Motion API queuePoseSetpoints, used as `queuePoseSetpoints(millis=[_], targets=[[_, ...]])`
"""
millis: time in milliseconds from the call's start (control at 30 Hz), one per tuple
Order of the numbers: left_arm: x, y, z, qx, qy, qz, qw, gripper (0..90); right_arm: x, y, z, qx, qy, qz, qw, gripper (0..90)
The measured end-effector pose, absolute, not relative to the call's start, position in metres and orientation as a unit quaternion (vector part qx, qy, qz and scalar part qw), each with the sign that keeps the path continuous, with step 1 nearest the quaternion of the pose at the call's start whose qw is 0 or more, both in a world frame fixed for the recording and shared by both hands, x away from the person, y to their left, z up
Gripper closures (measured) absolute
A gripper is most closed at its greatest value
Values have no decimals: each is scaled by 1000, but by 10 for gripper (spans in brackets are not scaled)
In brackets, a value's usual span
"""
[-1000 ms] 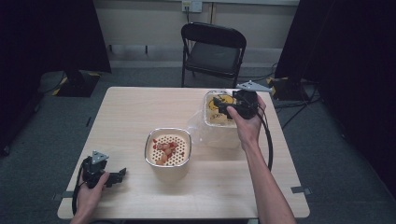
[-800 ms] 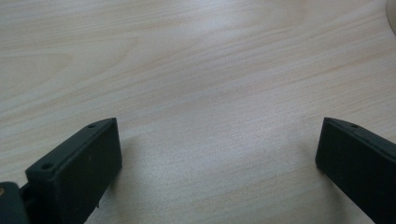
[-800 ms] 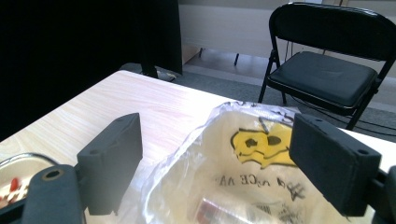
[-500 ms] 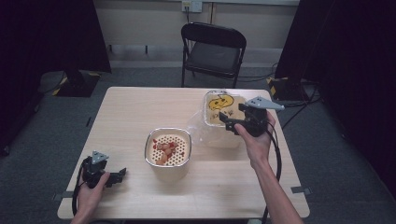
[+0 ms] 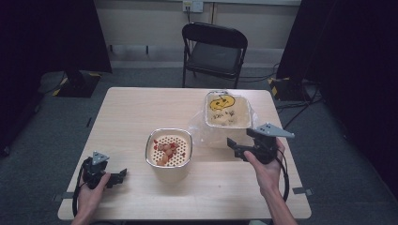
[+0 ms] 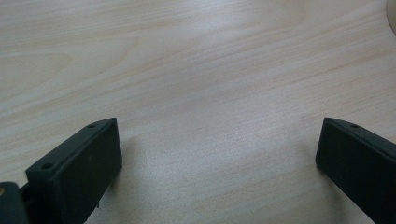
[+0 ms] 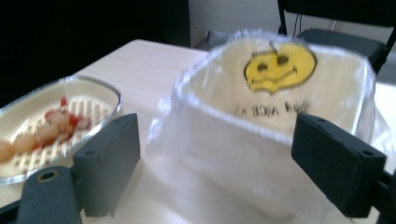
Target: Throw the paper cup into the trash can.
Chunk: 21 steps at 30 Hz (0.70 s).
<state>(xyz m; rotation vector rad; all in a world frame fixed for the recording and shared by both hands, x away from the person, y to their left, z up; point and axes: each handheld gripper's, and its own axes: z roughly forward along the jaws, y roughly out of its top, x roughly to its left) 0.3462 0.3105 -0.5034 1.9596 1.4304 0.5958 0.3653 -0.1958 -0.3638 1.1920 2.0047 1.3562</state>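
While the left gripper (image 5: 109, 176) rests spread and empty at the near left corner of the wooden table (image 5: 141, 108), bare tabletop lies open ahead of it. Near the right edge, the right gripper (image 5: 244, 149) hovers, jaws wide, just short of the bag-lined bin (image 5: 227, 112) with its yellow smiley. A perforated metal-rimmed container (image 5: 169, 149) holding red and pale pieces sits mid-table.

your table (image 5: 141, 112) is pale, matt wood grain. the perforated bowl (image 5: 169, 148) has a shiny metal rim. a thin, glossy clear plastic bag (image 7: 275, 135) lines the container.
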Motion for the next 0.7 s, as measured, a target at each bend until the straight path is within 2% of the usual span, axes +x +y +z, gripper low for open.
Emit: queuePoseSetpoints(millis=[400, 633, 700], targets=[[346, 311, -503, 744, 543, 226, 316, 0, 342, -208, -406, 445, 739, 464, 200, 139], [346, 311, -503, 744, 543, 226, 316, 0, 339, -218, -450, 469, 753, 421, 189, 140], [346, 311, -503, 744, 543, 227, 316, 0, 340, -219, -459, 471, 762, 397, 199, 143]])
